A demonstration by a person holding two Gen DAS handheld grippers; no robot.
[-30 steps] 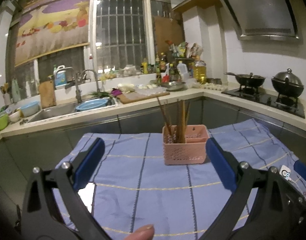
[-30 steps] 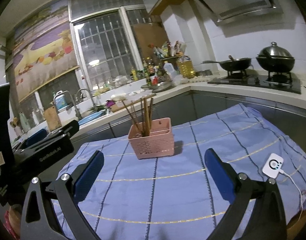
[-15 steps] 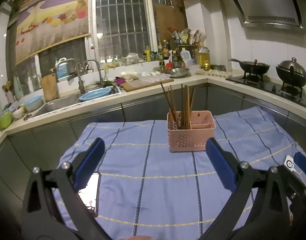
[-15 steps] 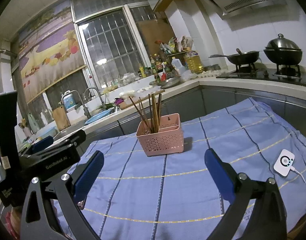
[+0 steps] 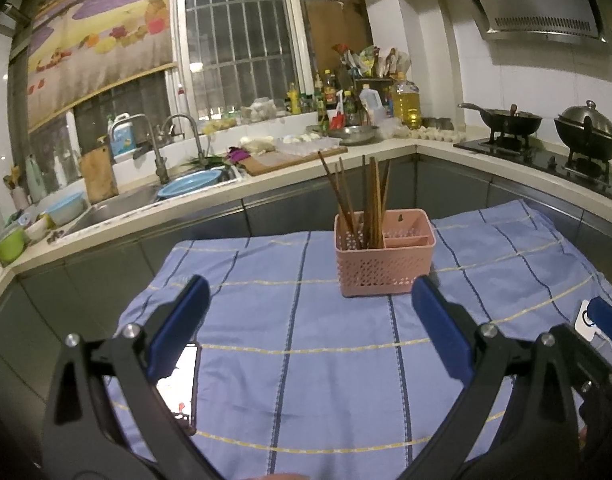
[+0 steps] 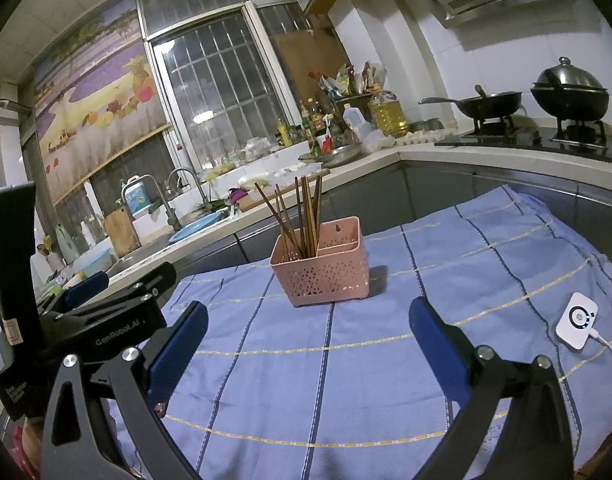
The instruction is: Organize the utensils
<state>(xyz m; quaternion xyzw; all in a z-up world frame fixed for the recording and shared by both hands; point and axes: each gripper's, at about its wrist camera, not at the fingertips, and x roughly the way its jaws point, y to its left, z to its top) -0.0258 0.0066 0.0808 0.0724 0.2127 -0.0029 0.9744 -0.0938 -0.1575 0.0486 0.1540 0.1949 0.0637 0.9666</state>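
The chopsticks (image 5: 364,200) are all stood in the pink basket (image 5: 386,264) (left compartment); no loose utensils are seen. The left gripper (image 5: 310,320) and right gripper (image 6: 308,330) are held with fingers spread, empty.

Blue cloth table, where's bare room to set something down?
The widest free patch of the blue cloth lies between the pink basket and both open grippers, left and right. The far right corner behind the white device is also bare. A phone takes the near left edge.

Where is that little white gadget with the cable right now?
The white gadget lies flat on the blue cloth near its right edge in the right wrist view, well to the right of the pink basket and apart from it.
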